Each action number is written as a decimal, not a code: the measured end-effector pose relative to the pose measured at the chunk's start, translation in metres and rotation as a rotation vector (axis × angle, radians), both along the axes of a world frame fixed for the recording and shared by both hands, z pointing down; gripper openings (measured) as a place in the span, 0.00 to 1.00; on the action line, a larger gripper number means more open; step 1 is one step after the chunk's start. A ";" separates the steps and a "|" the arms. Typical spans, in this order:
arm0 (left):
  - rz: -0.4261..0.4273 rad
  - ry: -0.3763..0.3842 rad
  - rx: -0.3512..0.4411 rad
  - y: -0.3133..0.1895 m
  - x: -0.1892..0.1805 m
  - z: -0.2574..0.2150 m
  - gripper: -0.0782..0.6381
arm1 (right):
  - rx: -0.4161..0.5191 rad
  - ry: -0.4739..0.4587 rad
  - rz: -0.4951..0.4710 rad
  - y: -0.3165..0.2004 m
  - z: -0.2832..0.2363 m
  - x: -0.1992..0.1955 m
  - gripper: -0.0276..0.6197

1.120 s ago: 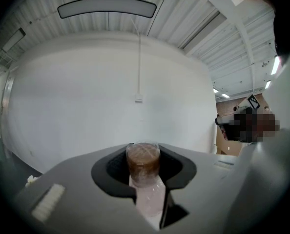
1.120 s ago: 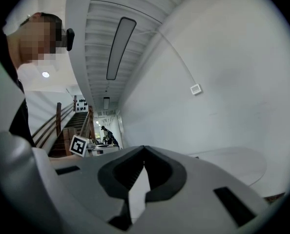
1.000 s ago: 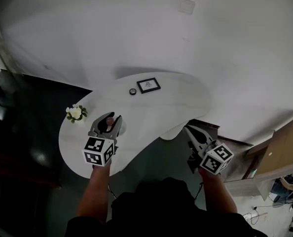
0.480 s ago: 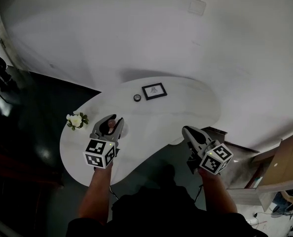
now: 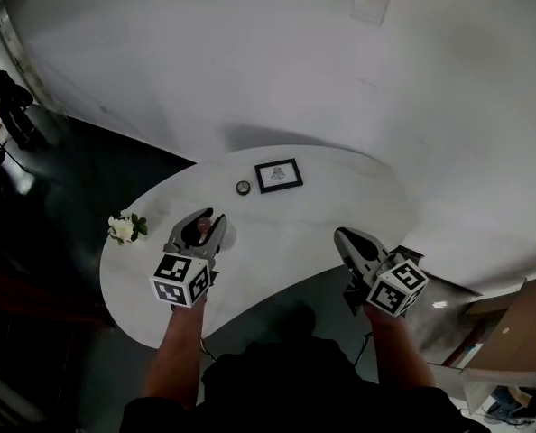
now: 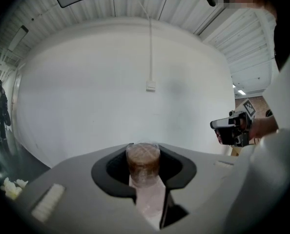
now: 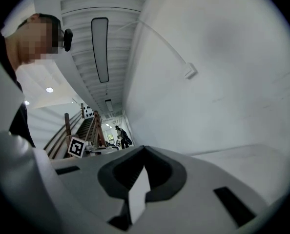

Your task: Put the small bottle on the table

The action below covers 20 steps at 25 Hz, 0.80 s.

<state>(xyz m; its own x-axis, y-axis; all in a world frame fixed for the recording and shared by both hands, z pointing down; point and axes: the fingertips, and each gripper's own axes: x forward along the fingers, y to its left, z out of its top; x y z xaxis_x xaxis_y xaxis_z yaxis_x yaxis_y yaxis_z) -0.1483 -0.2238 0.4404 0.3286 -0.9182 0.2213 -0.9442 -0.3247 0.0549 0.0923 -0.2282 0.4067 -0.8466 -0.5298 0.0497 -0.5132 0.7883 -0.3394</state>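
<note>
Left gripper view: left hand-held gripper (image 6: 144, 152) clamps small bottle (image 6: 143, 165) mid-body, probably light, rigid, slippery plastic; right hand-held gripper (image 7: 143, 150) closed, empty.

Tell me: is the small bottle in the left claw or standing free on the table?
In the left claw: its jaws close on the small bottle over the table; base contact cannot be told.

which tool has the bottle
The left tool: the bottle is gripped between its jaws. The right tool has nothing between its jaws.
</note>
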 end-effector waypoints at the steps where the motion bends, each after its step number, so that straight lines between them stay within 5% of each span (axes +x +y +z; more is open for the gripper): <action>1: -0.011 -0.002 -0.003 -0.005 0.004 -0.001 0.28 | -0.004 -0.006 -0.008 -0.008 0.001 0.006 0.06; 11: -0.087 -0.002 -0.008 -0.040 0.050 -0.008 0.28 | -0.043 -0.030 -0.098 -0.062 0.019 0.053 0.06; 20: -0.109 -0.004 -0.005 -0.037 0.046 -0.008 0.28 | -0.026 -0.033 -0.161 -0.066 0.012 0.034 0.06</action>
